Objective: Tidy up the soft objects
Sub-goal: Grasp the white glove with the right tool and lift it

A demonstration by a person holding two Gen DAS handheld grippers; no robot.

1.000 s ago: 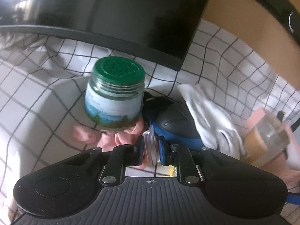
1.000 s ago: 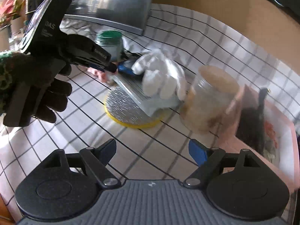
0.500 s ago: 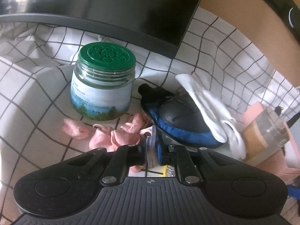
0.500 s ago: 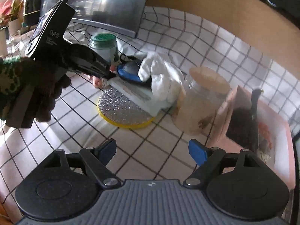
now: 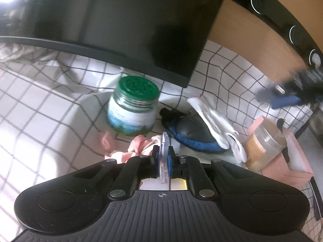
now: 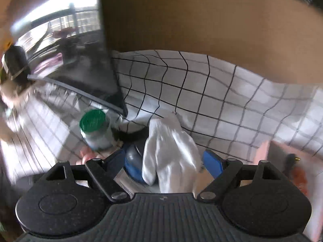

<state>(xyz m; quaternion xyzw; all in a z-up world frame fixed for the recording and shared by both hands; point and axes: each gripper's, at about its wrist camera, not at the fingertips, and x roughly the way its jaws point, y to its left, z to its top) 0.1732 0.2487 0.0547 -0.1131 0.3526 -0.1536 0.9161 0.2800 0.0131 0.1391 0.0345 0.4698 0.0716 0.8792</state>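
Observation:
A white glove (image 6: pixel 169 153) lies draped over a blue and black padded pouch (image 6: pixel 132 159) on the checked tablecloth; both also show in the left wrist view, the glove (image 5: pixel 214 119) on the pouch (image 5: pixel 193 133). My right gripper (image 6: pixel 163 160) is open, its fingers either side of the glove. My left gripper (image 5: pixel 162 157) is shut on a clear plastic edge (image 5: pixel 164 157), held above a crumpled pink cloth (image 5: pixel 139 145) by the jar.
A green-lidded glass jar (image 5: pixel 133 109) stands left of the pouch, under a dark monitor (image 5: pixel 121 20). A clear jar with a tan lid (image 5: pixel 264 143) and a pink box (image 5: pixel 290 157) are at the right. A wooden wall is behind.
My right gripper has swung forward and down from well back, so the glove now lies between its open fingers. My left gripper has pulled back and up, still shut on the clear plastic.

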